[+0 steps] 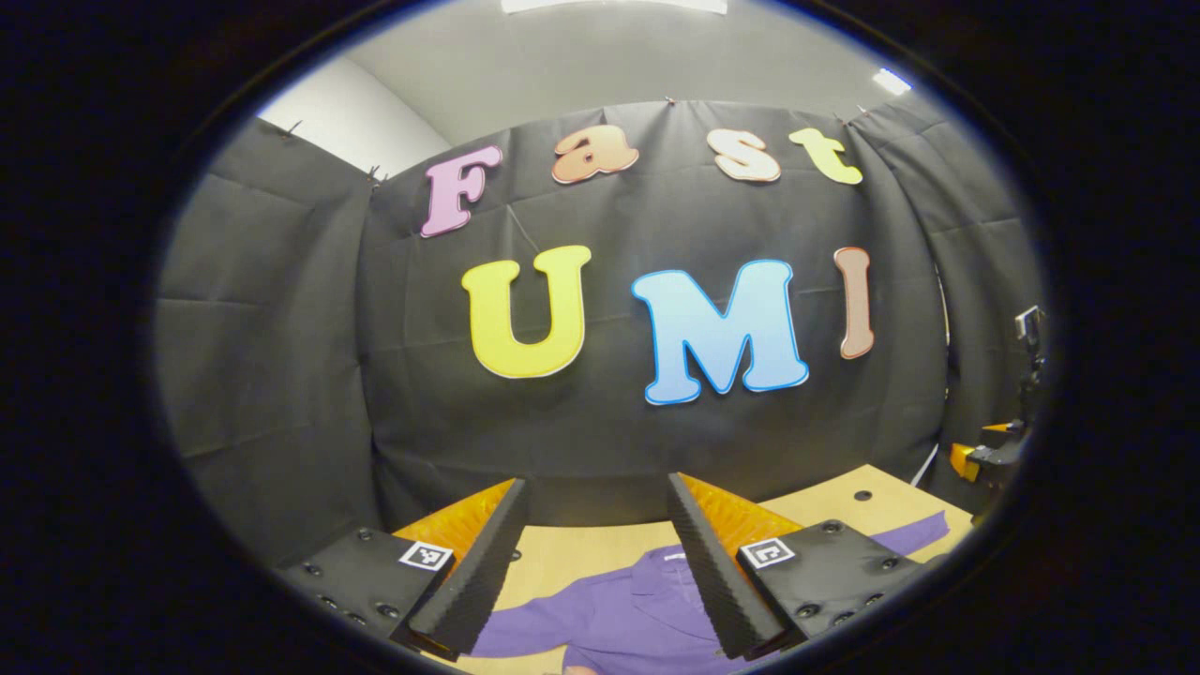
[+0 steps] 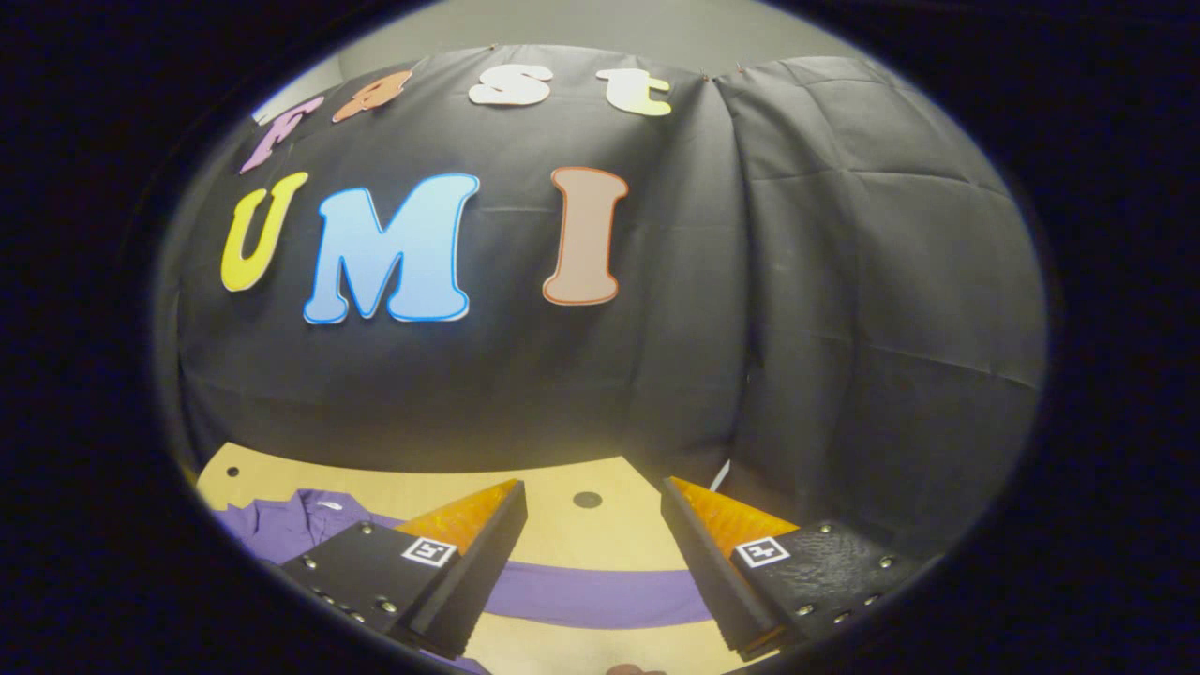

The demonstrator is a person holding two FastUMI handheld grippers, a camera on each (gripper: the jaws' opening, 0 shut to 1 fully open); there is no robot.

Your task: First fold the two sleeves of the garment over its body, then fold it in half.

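Note:
A purple garment point(image 1: 619, 609) lies flat on the light wooden table point(image 1: 581, 548), collar toward the far wall. In the left gripper view my left gripper point(image 1: 595, 492) hangs open above the collar and chest, nothing between its fingers. One purple sleeve point(image 1: 914, 534) stretches out to the right there. In the right gripper view that sleeve point(image 2: 600, 595) runs across the table under my right gripper point(image 2: 592, 492), which is open and holds nothing. The garment's body and collar point(image 2: 291, 520) show at the lower left of that view.
The black cloth wall stands close behind the table's far edge. The tabletop has a small dark hole point(image 2: 587, 500) near the back and another point(image 1: 862, 495). An orange and black device point(image 1: 994, 455) on a stand sits past the table's right side.

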